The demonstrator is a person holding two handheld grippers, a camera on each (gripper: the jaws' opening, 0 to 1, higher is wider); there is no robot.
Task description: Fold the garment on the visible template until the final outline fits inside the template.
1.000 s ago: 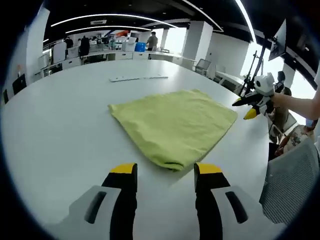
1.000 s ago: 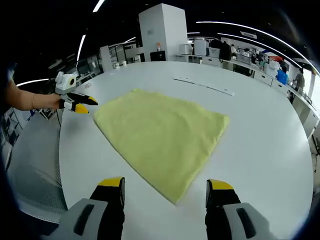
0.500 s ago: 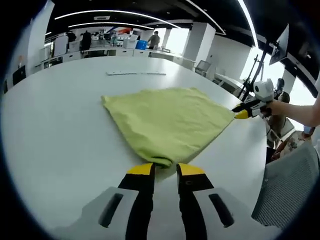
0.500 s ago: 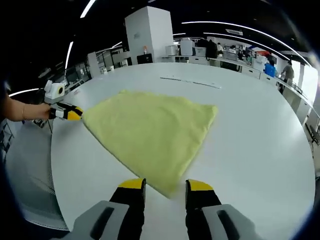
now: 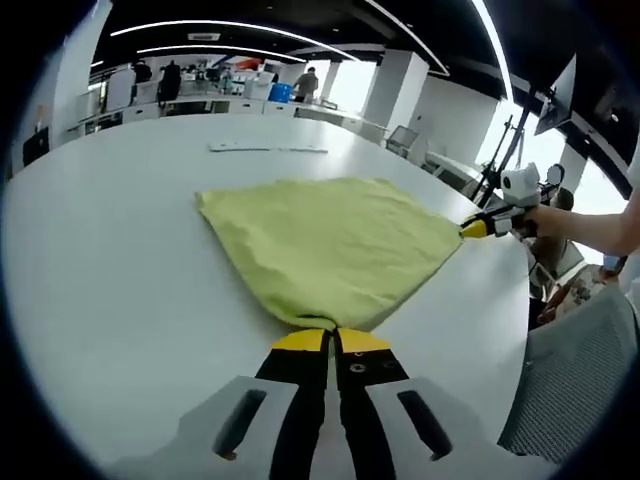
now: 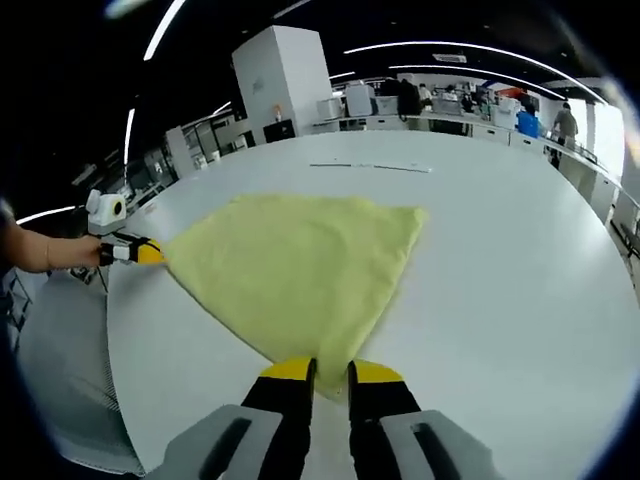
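Observation:
A yellow-green cloth [image 5: 330, 240] lies flat on the white table [image 5: 110, 260], one corner pointing at each gripper. In the left gripper view my left gripper [image 5: 332, 340] is shut on the cloth's near corner. At the cloth's right corner the right gripper [image 5: 478, 226] pinches the edge, held by a hand. In the right gripper view the cloth [image 6: 300, 265] spreads ahead, and my right gripper [image 6: 332, 372] has its jaws pressed on the near corner. The left gripper [image 6: 148, 253] holds the cloth's left corner there.
A thin pale strip [image 5: 266, 148] lies on the table beyond the cloth, also seen as the strip [image 6: 370, 166]. A grey mesh chair [image 5: 575, 385] stands off the table's right edge. Desks and people fill the far background.
Both grippers have closed from wide open onto a corner of the cloth, and both have moved in closer to it. The cloth still lies flat.

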